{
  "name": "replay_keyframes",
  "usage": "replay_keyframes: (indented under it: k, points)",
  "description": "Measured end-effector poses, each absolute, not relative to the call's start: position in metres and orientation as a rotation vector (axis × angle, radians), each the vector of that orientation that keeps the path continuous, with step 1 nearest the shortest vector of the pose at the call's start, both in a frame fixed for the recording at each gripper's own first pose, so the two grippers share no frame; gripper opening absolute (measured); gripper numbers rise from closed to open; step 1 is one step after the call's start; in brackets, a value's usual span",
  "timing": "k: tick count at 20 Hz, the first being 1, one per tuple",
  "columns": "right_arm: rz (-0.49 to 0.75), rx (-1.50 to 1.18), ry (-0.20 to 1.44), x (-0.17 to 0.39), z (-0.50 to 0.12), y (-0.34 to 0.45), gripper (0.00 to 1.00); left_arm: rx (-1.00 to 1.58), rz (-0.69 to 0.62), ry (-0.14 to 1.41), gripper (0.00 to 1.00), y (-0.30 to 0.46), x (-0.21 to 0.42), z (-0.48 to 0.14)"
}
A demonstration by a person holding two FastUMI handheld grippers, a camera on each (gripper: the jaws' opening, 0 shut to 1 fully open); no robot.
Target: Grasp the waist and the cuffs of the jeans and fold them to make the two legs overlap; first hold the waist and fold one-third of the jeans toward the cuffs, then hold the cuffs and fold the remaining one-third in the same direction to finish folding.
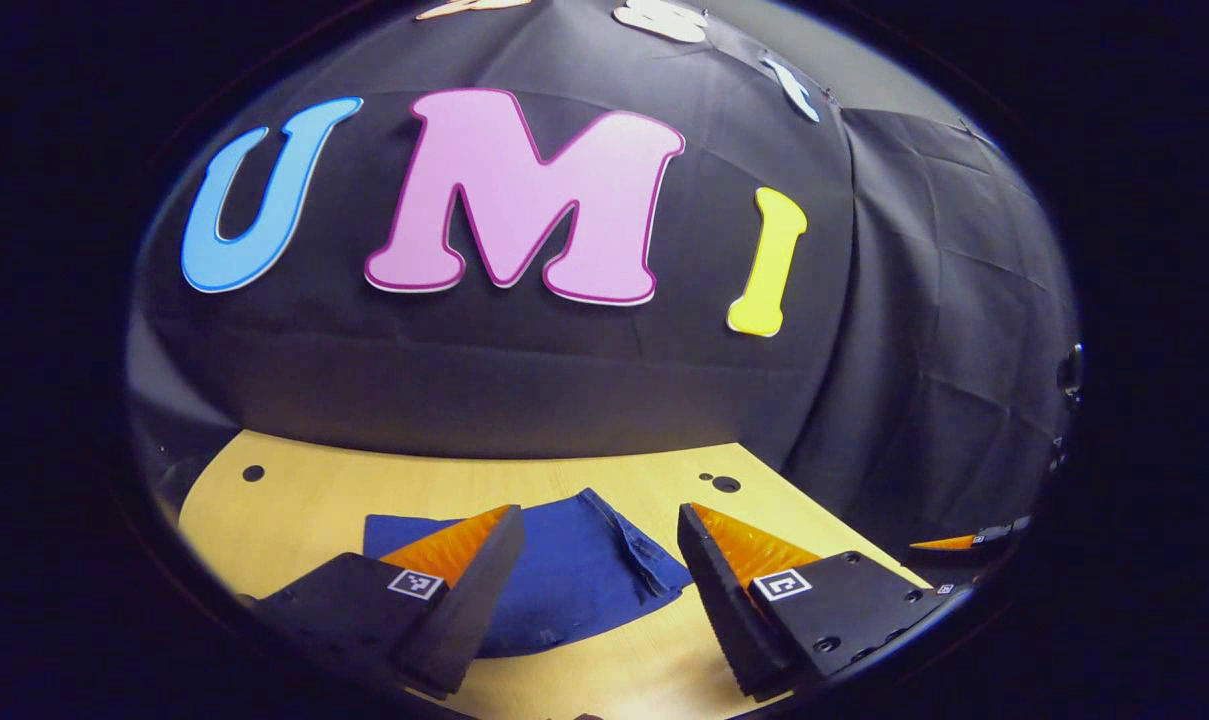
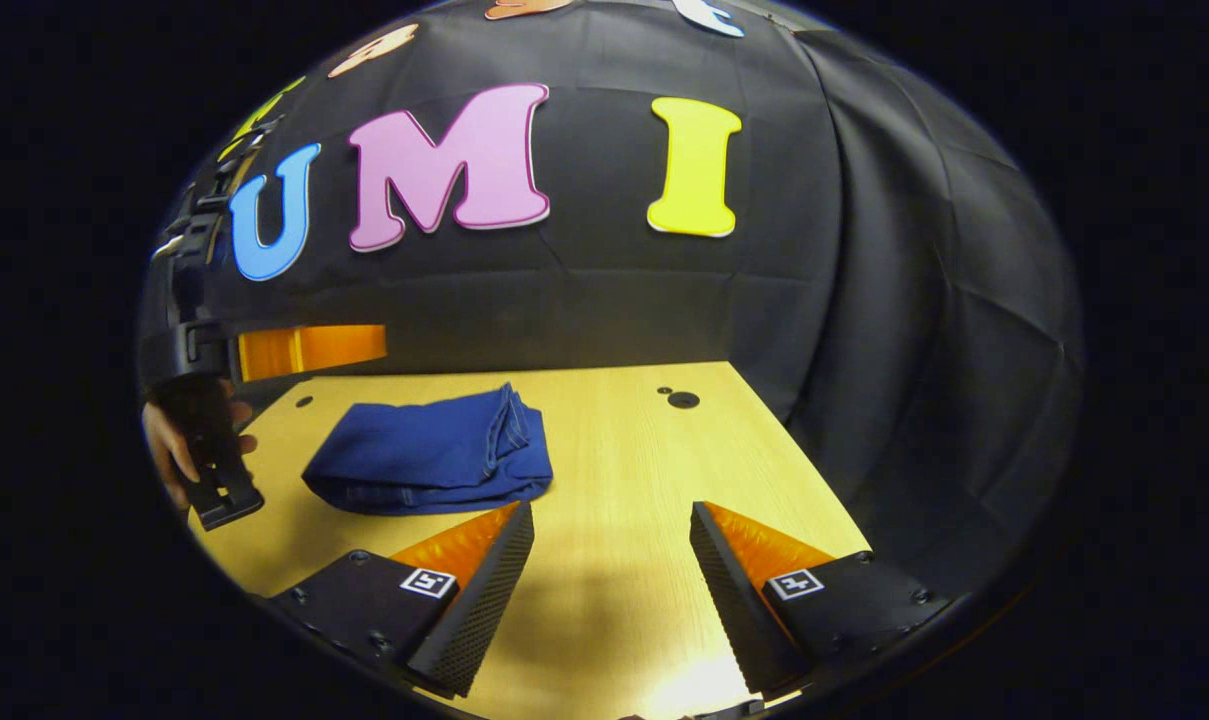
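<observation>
At the bottom of the left gripper view, the left claw (image 1: pixel 600 545) is seen with its two fingers spread well apart and nothing held between them. A small square black-and-white marker is fixed on each finger body; no readable writing is found on them. Just beyond the fingers, the jeans (image 1: pixel 564 575) lie folded into a compact blue bundle on the light wooden desk (image 1: pixel 304 490), with a stitched hem or seam edge running along the bundle's right side. The left finger overlaps the bundle in the picture, though whether it touches the cloth cannot be told. At the far right edge of this view a small part of the other gripper is caught near the desk's edge.

In the right gripper view, the right claw (image 2: pixel 612 540) is likewise seen wide apart and empty, hovering over bare desk. The jeans (image 2: pixel 429 455) are set farther off and to the left, well apart from these fingers, folded in layers with the hems stacked at the right end. Nothing stands between the claw and the bundle. Farther left, a hand (image 2: pixel 169 445) is seen gripping the handle of the left gripper. A few dark round holes (image 2: pixel 682 399) are set in the desk near its far edge, and behind it the black cloth wall (image 2: pixel 914 300) hangs in folds.
</observation>
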State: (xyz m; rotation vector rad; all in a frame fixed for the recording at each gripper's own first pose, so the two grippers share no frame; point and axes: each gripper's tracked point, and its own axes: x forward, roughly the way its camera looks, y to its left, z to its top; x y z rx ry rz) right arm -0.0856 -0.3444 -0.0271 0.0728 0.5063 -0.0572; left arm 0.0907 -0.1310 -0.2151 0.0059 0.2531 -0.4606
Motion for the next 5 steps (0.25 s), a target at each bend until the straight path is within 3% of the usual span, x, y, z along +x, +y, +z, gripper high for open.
replay_keyframes:
  k: [5]
  points:
    - [-0.049, 0.082, 0.410, -0.102, 0.040, -0.315, 0.96, 0.006, -0.403, 0.192, 0.96, -0.056, 0.037, -0.170]
